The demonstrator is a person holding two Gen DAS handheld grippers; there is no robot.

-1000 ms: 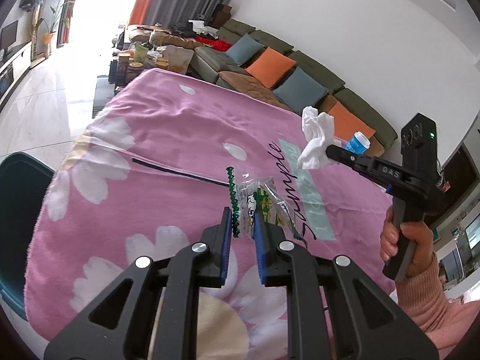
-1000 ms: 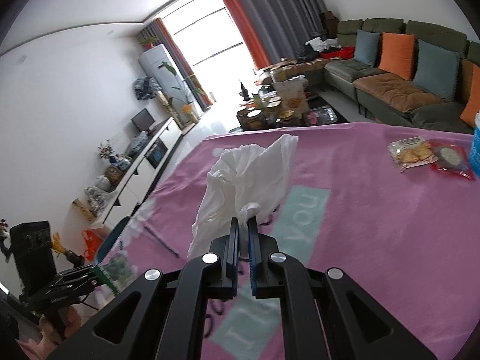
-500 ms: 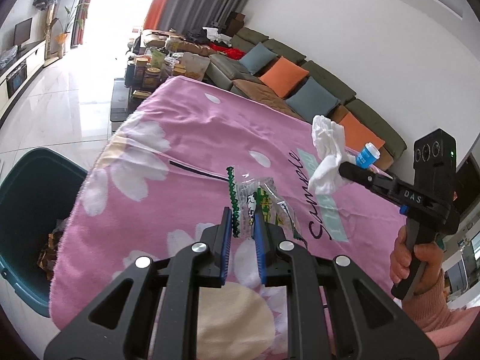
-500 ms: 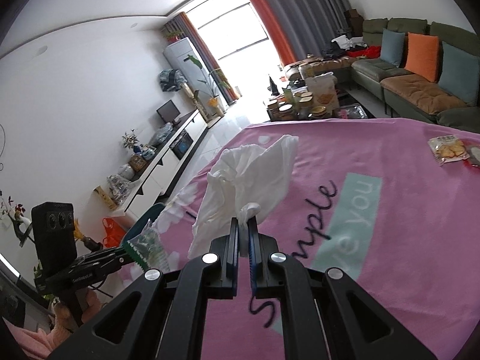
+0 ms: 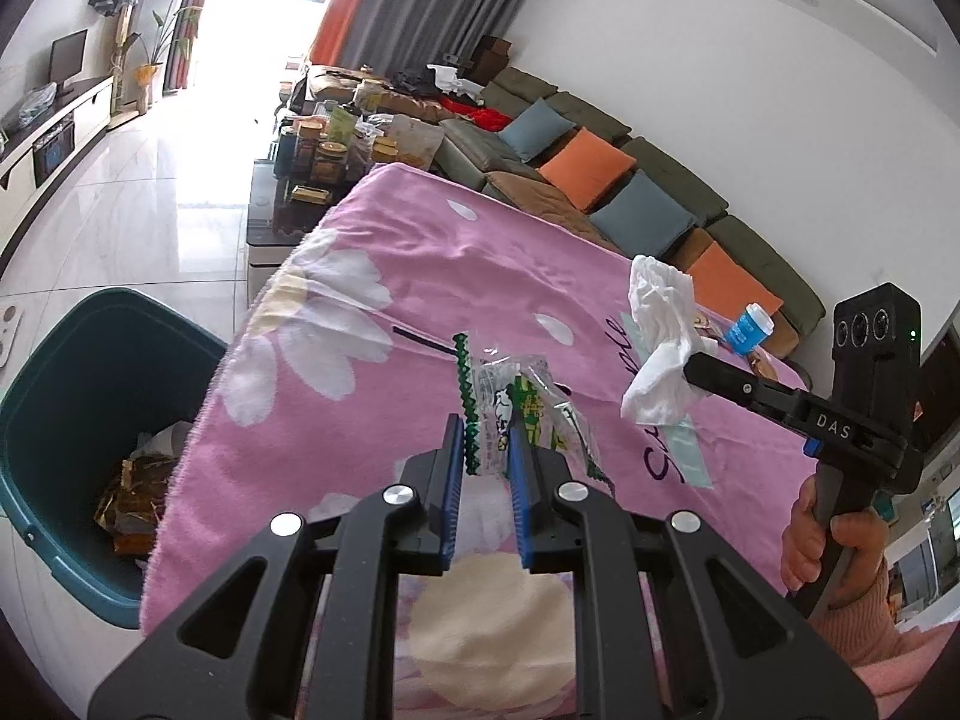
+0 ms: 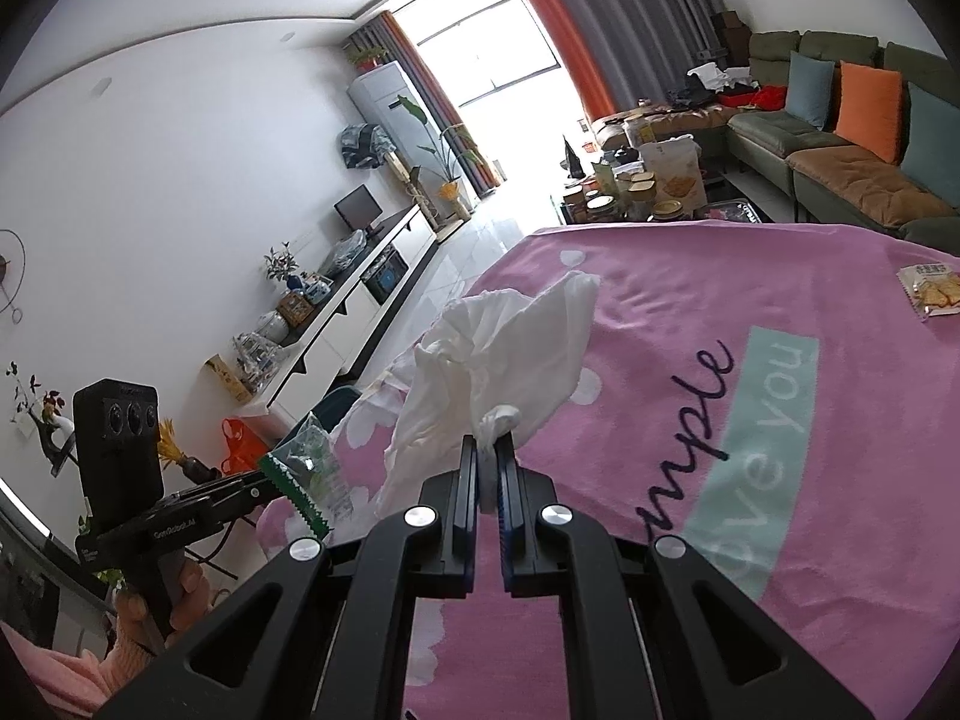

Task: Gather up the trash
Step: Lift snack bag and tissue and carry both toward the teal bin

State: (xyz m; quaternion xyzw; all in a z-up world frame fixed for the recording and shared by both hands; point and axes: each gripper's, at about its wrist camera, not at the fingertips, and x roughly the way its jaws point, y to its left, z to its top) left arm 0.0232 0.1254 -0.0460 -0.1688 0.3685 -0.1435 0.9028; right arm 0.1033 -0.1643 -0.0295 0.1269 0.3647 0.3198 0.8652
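My left gripper (image 5: 487,438) is shut on a clear plastic wrapper (image 5: 516,414) with green print and a green zigzag edge, held above the pink flowered cloth (image 5: 420,276). A crumpled white tissue (image 6: 510,360) sticks up from my right gripper (image 6: 492,456), which is shut on it. From the left wrist view the right gripper (image 5: 696,366) shows with the tissue (image 5: 660,336) at its tip. The right wrist view catches the left gripper (image 6: 264,483) and the wrapper (image 6: 312,474) low on the left. A teal bin (image 5: 72,408) stands on the floor beside the cloth's left edge, with trash inside.
A snack packet (image 6: 933,291) lies at the cloth's far right. A blue-and-white bottle (image 5: 747,330) stands beyond the tissue. A low table with jars (image 5: 324,156), a grey-green sofa (image 5: 630,180) and a white TV cabinet (image 6: 354,306) surround the covered table.
Both grippers have carried their loads leftward across the cloth toward its edge. The teal bin has come much further into the left wrist view, showing its trash.
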